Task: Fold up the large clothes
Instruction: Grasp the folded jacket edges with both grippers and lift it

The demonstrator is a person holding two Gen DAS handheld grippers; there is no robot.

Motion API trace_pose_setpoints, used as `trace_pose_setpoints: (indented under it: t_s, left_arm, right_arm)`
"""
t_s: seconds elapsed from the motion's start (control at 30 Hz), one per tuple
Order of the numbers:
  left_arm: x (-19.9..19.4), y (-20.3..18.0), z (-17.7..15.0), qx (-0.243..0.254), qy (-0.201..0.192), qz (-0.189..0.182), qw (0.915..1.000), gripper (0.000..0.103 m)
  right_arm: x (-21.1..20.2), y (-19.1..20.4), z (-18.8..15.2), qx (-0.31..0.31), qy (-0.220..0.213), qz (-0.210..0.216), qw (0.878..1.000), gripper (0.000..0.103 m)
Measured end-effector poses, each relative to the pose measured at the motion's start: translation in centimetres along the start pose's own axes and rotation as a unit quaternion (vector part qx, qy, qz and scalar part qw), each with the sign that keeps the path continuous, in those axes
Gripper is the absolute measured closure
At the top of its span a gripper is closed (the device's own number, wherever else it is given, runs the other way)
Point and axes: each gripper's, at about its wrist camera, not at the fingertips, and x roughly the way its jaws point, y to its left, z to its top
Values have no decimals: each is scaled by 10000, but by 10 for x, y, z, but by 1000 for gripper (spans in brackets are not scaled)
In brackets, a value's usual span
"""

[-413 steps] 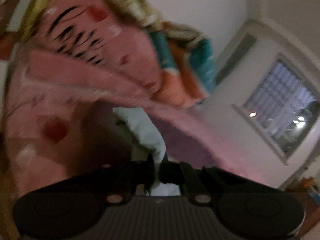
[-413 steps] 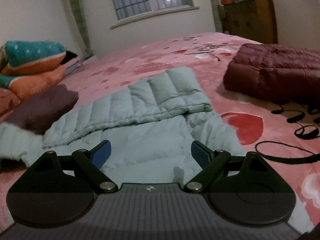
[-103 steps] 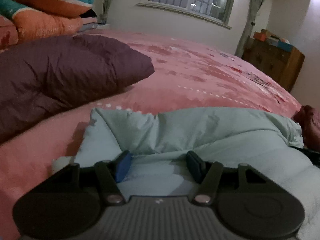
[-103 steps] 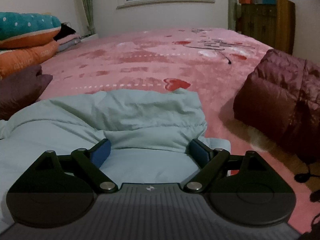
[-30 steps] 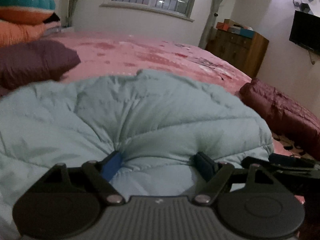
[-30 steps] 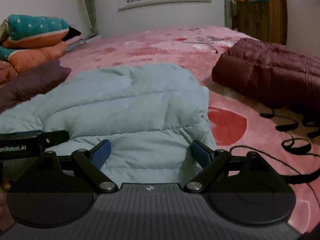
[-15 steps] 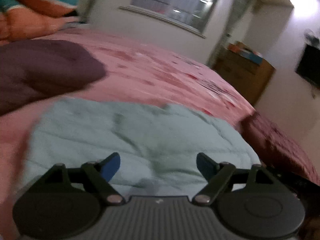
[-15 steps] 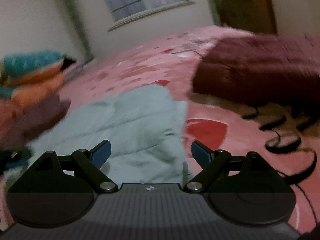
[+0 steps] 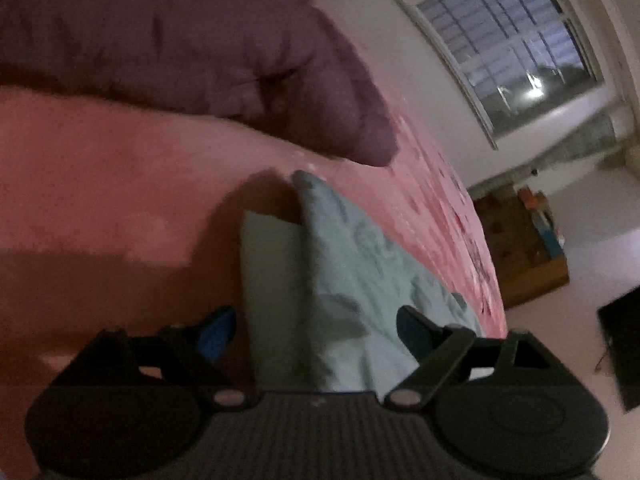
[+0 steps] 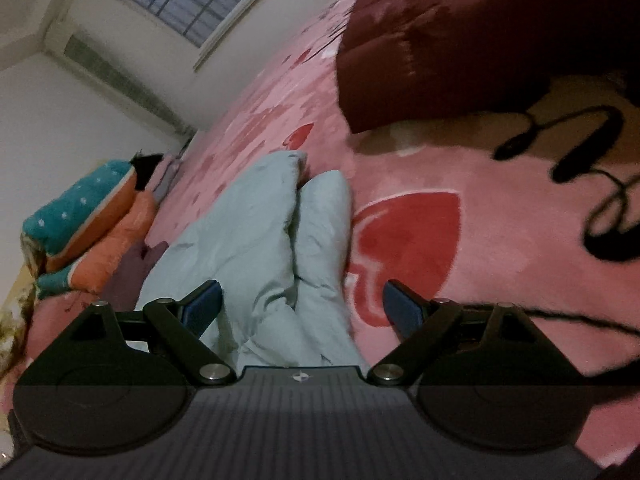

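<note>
Left tongs (image 9: 316,330) just widening, right tongs (image 10: 302,300) wide, both empty and clear of pale green jacket (image 10: 260,236), now bundled mid-frame on pink bed (image 10: 500,240); fold apparently finished, ready for next garment.

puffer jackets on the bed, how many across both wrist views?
3. Light blue jacket folded, right in front of both cameras. Purple jacket beyond it in the left view. Maroon jacket at upper right in the right view. More may lie outside the frames.

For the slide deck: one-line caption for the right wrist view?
Open right tongs over folded pale-green down jacket on pink bedspread.
</note>
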Motion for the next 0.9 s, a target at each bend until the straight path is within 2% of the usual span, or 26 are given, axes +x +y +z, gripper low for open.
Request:
trace_pose_setpoints:
  t_s: [0.17, 0.27, 0.33, 0.47, 0.7, 0.83, 0.9]
  left_arm:
    - [13, 13, 11, -239, 66, -457, 9986, 16]
    - [26, 12, 14, -140, 224, -469, 9985, 16]
    - [33, 7, 13, 13, 344, -475, 9983, 13]
    - [44, 2, 21, 291, 555, -636, 9960, 2]
    - [64, -14, 18, 838, 920, -750, 9894, 2]
    - [74, -28, 11, 1261, 1037, -726, 9839, 2]
    - [76, -34, 8, 1339, 1003, -649, 9838, 8]
  right_arm:
    - [14, 5, 4, -97, 16, 220, 9997, 0]
    - [21, 15, 8, -184, 183, 469, 9986, 0]
    - [24, 20, 7, -307, 348, 578, 9973, 0]
    - [33, 28, 7, -484, 533, 697, 9950, 0]
    - [41, 26, 11, -337, 670, 1015, 9920, 0]
    - [43, 30, 6, -403, 615, 910, 9931, 0]
    - [42, 35, 3, -534, 578, 788, 9938, 0]
